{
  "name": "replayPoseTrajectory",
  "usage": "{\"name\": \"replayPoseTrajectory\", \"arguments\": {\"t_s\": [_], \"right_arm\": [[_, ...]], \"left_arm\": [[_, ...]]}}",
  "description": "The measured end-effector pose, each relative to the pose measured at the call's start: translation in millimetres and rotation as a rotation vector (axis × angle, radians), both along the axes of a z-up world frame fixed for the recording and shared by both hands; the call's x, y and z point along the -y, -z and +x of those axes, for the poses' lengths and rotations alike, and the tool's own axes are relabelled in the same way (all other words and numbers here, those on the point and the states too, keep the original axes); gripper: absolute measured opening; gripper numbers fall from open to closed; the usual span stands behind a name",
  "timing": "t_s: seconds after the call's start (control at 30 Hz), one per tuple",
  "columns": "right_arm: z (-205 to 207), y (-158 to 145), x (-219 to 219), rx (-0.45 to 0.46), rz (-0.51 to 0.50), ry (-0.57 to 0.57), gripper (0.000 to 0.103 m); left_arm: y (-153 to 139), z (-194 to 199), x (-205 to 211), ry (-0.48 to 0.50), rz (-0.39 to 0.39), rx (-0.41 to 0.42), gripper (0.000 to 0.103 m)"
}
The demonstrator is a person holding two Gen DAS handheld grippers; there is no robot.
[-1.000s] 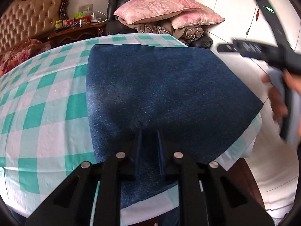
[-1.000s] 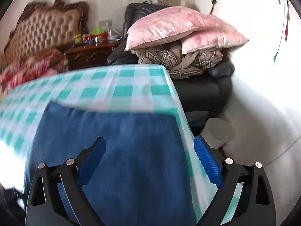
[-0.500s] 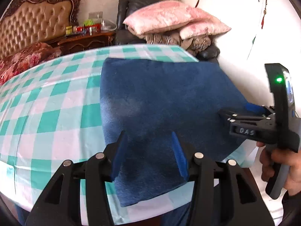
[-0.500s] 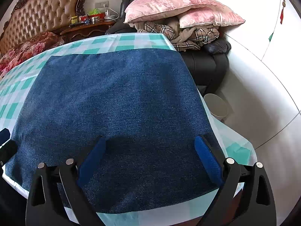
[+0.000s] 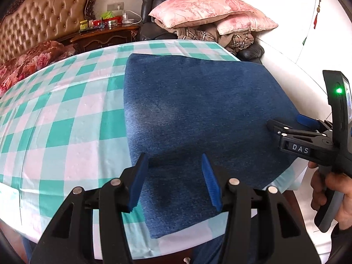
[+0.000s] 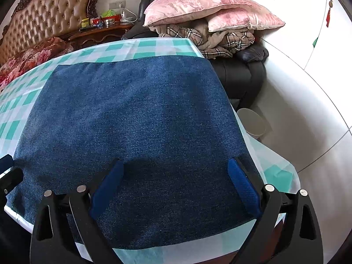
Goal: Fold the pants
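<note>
The blue denim pants (image 5: 198,110) lie flat as a folded rectangle on the green-and-white checked table (image 5: 55,121), at its right end. They also fill the right wrist view (image 6: 136,127). My left gripper (image 5: 173,176) is open and empty, just above the pants' near left edge. My right gripper (image 6: 176,182) is open wide and empty, above the near right part of the pants. It shows from the side in the left wrist view (image 5: 292,123), held in a hand. The left gripper's tip (image 6: 6,169) shows at the left edge of the right wrist view.
Beyond the table stand a black armchair (image 6: 242,74) piled with pink pillows (image 6: 198,2) and plaid blankets, a wooden nightstand (image 5: 105,35) with small items, and a tufted headboard (image 5: 44,22). A pale bin (image 6: 253,123) stands on the floor by the white wall on the right.
My left gripper has opened and drawn back from the pants' near edge. My right gripper came down from the air to hover open over the right side of the pants.
</note>
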State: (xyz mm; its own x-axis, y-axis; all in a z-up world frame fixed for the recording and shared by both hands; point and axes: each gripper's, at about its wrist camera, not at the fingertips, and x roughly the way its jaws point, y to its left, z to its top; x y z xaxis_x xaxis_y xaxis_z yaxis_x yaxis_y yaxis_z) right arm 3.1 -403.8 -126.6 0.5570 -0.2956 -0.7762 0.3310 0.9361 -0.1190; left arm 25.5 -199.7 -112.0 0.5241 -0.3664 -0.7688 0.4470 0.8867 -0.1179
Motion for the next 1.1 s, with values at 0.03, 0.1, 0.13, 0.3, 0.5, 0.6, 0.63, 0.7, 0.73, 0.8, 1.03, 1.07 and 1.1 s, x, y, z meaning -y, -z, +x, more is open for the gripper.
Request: {"name": "replayPoseTrajectory", "arguments": {"t_s": [0.03, 0.1, 0.13, 0.3, 0.5, 0.6, 0.63, 0.7, 0.73, 0.8, 1.03, 1.07, 1.1], "right_arm": [[0.0, 0.0, 0.2, 0.000, -0.001, -0.001, 0.091], [-0.1, 0.1, 0.1, 0.001, -0.001, 0.000, 0.092], [-0.1, 0.0, 0.2, 0.000, -0.001, 0.000, 0.092], [-0.6, 0.4, -0.5, 0.000, -0.003, 0.000, 0.092], [0.0, 0.3, -0.8, -0.003, -0.004, 0.000, 0.092], [0.0, 0.6, -1.2, -0.003, -0.003, -0.001, 0.092], [0.2, 0.8, -1.5, -0.004, -0.003, -0.001, 0.092], [0.6, 0.9, -1.8, -0.007, -0.002, -0.003, 0.092], [0.4, 1.2, -1.9, -0.007, -0.001, -0.003, 0.092], [0.1, 1.9, -1.5, -0.007, -0.001, -0.005, 0.092], [-0.3, 3.0, -1.6, -0.005, -0.003, -0.005, 0.092], [-0.3, 2.9, -1.5, -0.005, -0.003, -0.005, 0.092], [-0.2, 2.9, -1.6, -0.005, -0.003, -0.005, 0.092]], "left_arm": [[-0.4, 0.2, -0.5, -0.002, 0.001, 0.001, 0.051], [-1.8, 0.9, -2.7, -0.013, 0.002, 0.003, 0.053], [-2.7, 1.1, -3.7, -0.015, -0.002, 0.005, 0.053], [-17.5, 10.5, -2.8, -0.014, -0.018, 0.041, 0.053], [-33.8, 35.9, 34.9, 0.062, -0.022, 0.071, 0.053], [-27.2, 51.2, 60.9, 0.112, -0.014, 0.014, 0.053], [-23.2, 55.8, 67.1, 0.127, -0.015, -0.005, 0.053], [-9.5, 69.4, 79.0, 0.127, 0.023, -0.066, 0.053], [-2.2, 74.3, 80.3, 0.114, 0.040, -0.092, 0.053], [4.9, 83.3, 77.7, 0.088, 0.034, -0.122, 0.053], [2.0, 97.5, 55.1, 0.012, 0.038, -0.115, 0.056], [0.6, 98.7, 49.1, -0.009, 0.038, -0.112, 0.058], [-0.9, 99.3, 44.0, -0.024, 0.035, -0.110, 0.061]]}}
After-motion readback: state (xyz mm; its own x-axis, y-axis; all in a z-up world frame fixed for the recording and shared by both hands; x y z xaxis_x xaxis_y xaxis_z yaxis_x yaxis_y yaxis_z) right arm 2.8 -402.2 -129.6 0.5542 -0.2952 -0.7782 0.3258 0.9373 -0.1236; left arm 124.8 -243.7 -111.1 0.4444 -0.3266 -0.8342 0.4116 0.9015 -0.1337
